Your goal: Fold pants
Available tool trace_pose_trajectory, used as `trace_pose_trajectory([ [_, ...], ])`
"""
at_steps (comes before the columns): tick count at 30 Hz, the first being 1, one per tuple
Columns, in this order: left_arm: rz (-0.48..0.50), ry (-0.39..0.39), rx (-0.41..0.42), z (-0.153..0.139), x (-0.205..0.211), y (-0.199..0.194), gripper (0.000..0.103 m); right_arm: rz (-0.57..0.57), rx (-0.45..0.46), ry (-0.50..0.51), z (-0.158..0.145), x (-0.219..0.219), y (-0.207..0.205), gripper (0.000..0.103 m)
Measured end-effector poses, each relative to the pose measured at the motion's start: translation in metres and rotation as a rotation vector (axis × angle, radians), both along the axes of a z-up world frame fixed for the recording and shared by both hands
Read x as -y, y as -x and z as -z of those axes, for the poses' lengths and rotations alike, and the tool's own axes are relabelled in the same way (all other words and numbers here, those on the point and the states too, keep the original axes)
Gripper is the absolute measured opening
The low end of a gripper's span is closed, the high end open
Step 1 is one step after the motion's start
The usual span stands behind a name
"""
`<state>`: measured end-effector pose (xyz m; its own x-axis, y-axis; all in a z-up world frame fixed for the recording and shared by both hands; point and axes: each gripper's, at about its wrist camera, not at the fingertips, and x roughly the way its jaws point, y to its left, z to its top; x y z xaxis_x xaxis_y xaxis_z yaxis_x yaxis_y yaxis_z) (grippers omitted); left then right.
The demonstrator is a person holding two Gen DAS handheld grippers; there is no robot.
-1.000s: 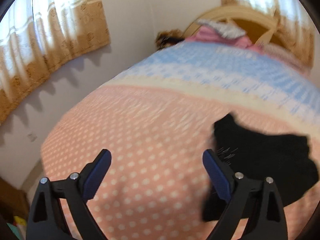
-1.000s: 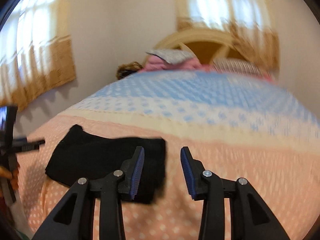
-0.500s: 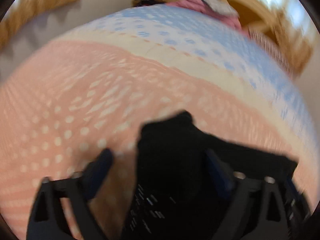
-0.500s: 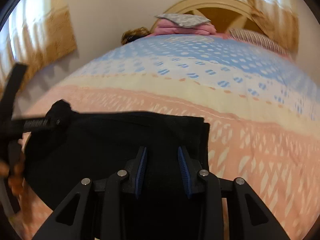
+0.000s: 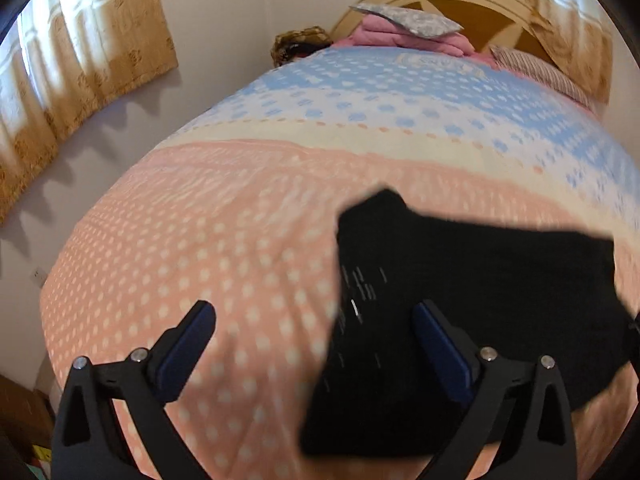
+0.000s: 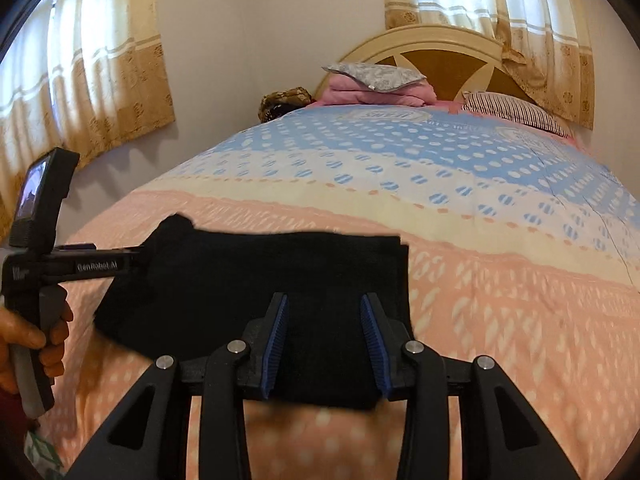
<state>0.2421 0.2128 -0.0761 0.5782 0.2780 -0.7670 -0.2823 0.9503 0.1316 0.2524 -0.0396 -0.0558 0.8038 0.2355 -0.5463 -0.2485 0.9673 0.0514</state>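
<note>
The black pants (image 6: 256, 292) lay folded into a flat dark block on the pink dotted part of the bedspread (image 6: 500, 320), near the foot of the bed, and their near edge was cut off behind the claws in both views. In the left wrist view the cloth was blurred, so its folds and seams could not be made out. The left gripper (image 5: 316, 340) had just been opening and stood wide, one finger over bare bedspread and the other over the pants' left edge, with nothing pinched. The right gripper (image 6: 324, 340) had just been opening a little and stood narrow above the pants; whether its pads touched the cloth could not be told. One hand (image 6: 28, 344) showed at the frame edge, holding the left tool. There were two curtains (image 6: 92, 80), one headboard (image 6: 440, 52) and one striped pillow (image 6: 516, 112).
</note>
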Motion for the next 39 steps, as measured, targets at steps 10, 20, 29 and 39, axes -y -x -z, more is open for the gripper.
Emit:
trace_pose_trajectory([
  [10,-0.009,0.010,-0.003,-0.007,-0.001,0.022,0.102,0.059,-0.088,-0.071,0.005,0.015,0.010,0.040],
  [20,0.066,-0.063,0.106,-0.032,0.042,0.103,0.102,0.079,-0.083,-0.244,0.000,0.015,0.085,0.056],
  [29,0.102,-0.111,0.173,-0.047,0.063,0.154,0.103,0.149,-0.083,-0.248,-0.005,0.013,0.136,0.056],
  [39,0.119,-0.064,0.225,-0.070,0.082,0.179,0.103,0.204,0.097,-0.223,-0.047,0.018,0.190,0.064],
])
